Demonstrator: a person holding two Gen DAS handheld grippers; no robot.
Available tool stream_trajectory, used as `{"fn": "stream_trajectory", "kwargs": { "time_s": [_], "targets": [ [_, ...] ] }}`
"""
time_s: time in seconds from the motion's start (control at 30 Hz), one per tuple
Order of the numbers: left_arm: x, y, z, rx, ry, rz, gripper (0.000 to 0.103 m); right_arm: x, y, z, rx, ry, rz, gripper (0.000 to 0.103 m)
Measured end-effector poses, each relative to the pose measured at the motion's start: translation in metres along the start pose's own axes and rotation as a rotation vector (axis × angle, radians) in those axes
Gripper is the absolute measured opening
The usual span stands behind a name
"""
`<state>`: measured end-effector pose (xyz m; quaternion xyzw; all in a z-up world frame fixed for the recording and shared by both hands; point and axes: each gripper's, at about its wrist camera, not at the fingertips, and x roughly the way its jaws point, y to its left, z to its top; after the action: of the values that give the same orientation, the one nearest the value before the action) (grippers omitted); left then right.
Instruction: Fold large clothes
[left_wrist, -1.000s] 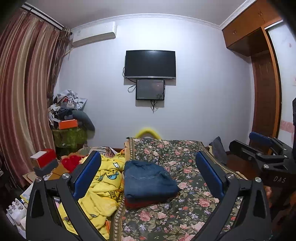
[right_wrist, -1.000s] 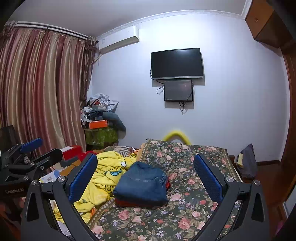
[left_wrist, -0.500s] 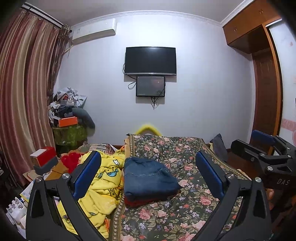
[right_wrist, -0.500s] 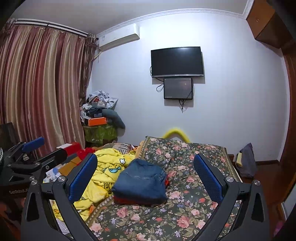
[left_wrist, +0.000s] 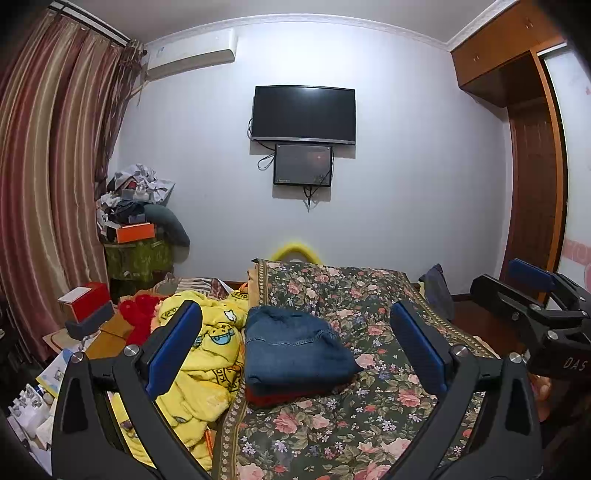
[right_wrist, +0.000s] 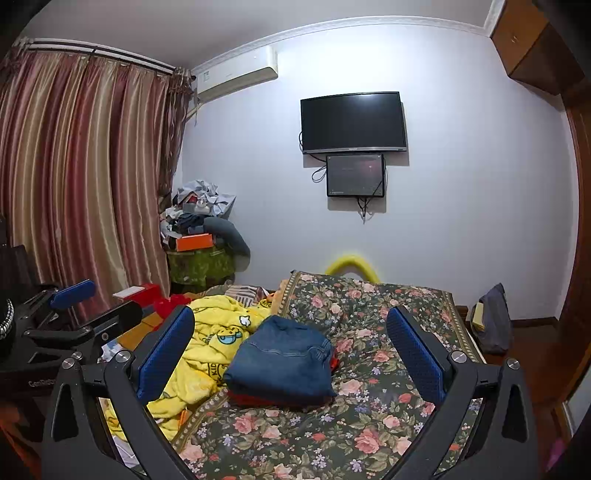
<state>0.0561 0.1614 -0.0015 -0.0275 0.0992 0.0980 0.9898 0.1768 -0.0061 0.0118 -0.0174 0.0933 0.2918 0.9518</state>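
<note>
Floral bed (left_wrist: 369, 424), folded jeans (left_wrist: 295, 347) (wardrobe (left_wrist: 532, 155) left-view only)

Dim even indoor light, sharp focus, fisheye-bent dark corners

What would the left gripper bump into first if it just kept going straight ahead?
Probably nothing near: the left gripper points level, above the folded jeans and the bed, so it would likely reach the far wall first. Depth is unclear.

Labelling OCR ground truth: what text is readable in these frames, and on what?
"DAS": on the right gripper, seen from the left wrist.
"GenRobo", cut off: on the left gripper, seen from the right wrist.
"KID", partial: on the yellow blanket.
Air conditioner sticker: too small to read.
</note>
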Motion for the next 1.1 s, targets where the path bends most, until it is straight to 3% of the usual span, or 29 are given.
{"fn": "stream_trajectory", "kwargs": {
  "time_s": [1.1],
  "targets": [
    [0.0053, 0.003, -0.0005, -0.028, 0.032, -0.066, 0.102, -0.0002, -0.001, 0.0047, 0.018, -0.007, 0.0, 0.103]
  ]
}}
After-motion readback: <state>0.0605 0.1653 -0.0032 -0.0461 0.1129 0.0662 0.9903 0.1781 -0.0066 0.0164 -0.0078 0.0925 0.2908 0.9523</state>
